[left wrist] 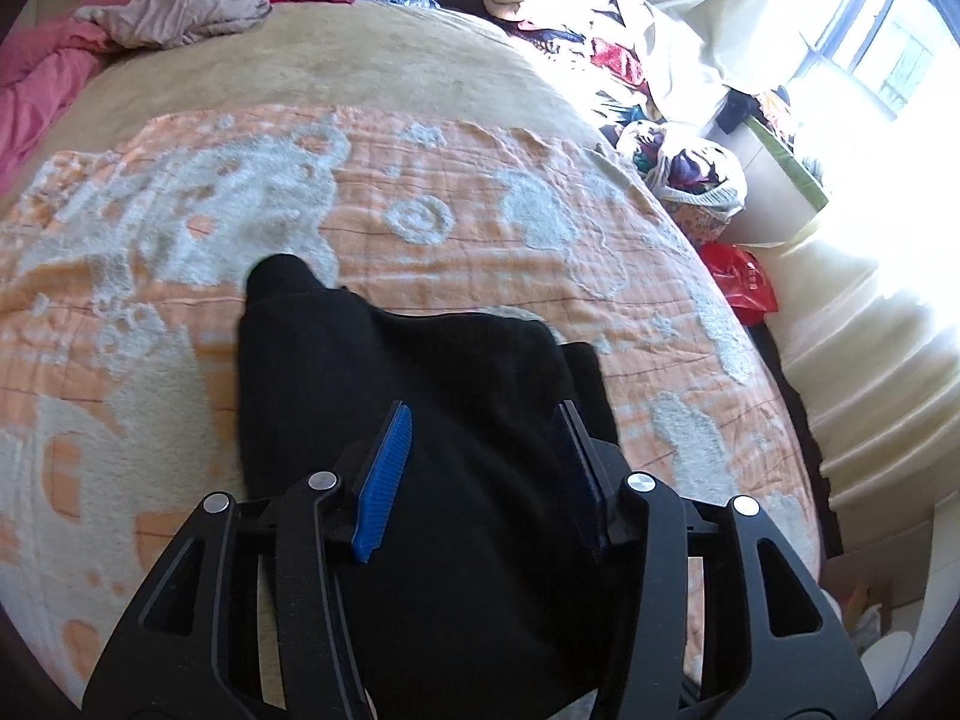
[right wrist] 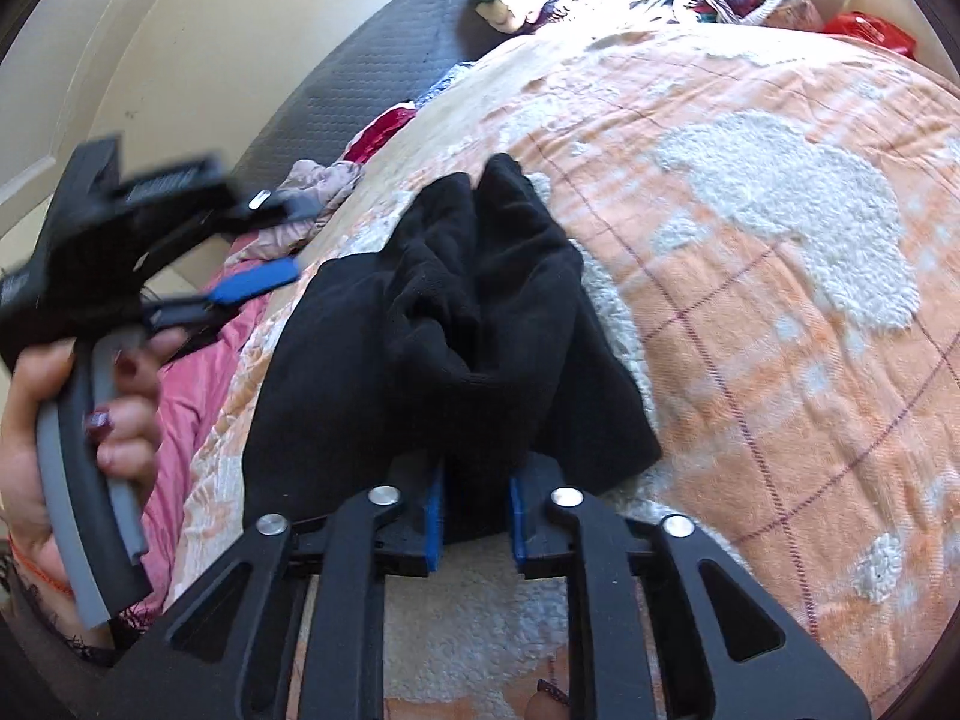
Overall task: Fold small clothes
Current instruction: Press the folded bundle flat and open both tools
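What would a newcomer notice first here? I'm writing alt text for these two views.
A black garment lies bunched on the orange-and-white blanket, its near edge between the right gripper's blue pads. The left gripper hangs open above it, and a clothes pile crowds the bed's far corner.

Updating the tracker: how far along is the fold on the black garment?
Done: black garment lies on the blanket, partly folded, still lumpy. In hand: its near edge sits between the right tongs, grip unclear. Left tongs open, empty. Left: flatten and finish it; crumpled clothes wait at the bed's head.
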